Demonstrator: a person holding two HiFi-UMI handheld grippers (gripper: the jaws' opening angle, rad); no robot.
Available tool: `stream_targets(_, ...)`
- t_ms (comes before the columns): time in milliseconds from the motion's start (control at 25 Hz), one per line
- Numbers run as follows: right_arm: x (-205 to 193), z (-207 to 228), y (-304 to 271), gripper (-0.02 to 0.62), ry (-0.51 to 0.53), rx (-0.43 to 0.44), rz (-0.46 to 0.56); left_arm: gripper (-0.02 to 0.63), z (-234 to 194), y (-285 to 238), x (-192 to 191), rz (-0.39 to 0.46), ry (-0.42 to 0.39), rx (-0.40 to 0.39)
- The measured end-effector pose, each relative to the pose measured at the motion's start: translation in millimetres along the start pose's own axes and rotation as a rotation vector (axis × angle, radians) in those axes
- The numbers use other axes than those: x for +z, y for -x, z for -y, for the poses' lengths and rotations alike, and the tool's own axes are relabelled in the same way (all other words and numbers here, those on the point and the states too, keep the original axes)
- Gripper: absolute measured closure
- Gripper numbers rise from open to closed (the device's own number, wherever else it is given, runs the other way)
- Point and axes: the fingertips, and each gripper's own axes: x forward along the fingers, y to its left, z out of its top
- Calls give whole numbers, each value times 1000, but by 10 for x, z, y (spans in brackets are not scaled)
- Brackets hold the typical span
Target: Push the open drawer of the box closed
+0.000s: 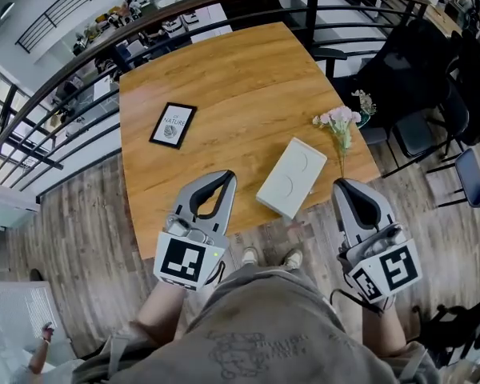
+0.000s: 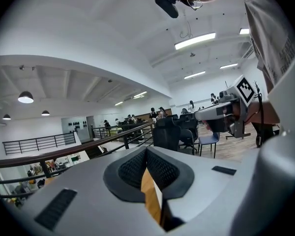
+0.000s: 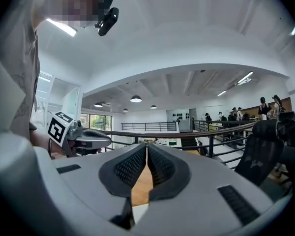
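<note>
The left hand-held gripper [image 1: 226, 178] is closed, its jaws pressed together with nothing between them, and the right hand-held gripper [image 1: 342, 185] is the same. Both are held about level at the near edge of the table [image 1: 224, 78], tips pointing away from the person. They are well apart, one on either side of the box [image 1: 292, 177], and neither touches it. The person's forearms run out of the picture below, partly covered by the shirt. The box lies flat and askew near that edge, white, with two round dimples on top. From above I cannot tell whether its drawer stands out, nor what is inside. Just beyond, at the right edge, stand pink flowers [image 1: 340, 121]; their vase is hard to make out. Farther left lies a framed picture [image 1: 173, 125].
</note>
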Motion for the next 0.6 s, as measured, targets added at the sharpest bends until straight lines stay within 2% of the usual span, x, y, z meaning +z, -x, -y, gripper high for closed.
stream_targets(240, -72, 7, -44, 558, -1, 4, -17, 589, 66, 39, -182, -42, 4, -1)
stream_targets(360, -52, 35, -35, 558, 10, 1, -13, 589, 86, 54, -194, -45, 21, 6)
stream_targets(600, -64, 52, -26, 558, 14, 2, -20, 589, 82, 39, -175, -48, 4, 4)
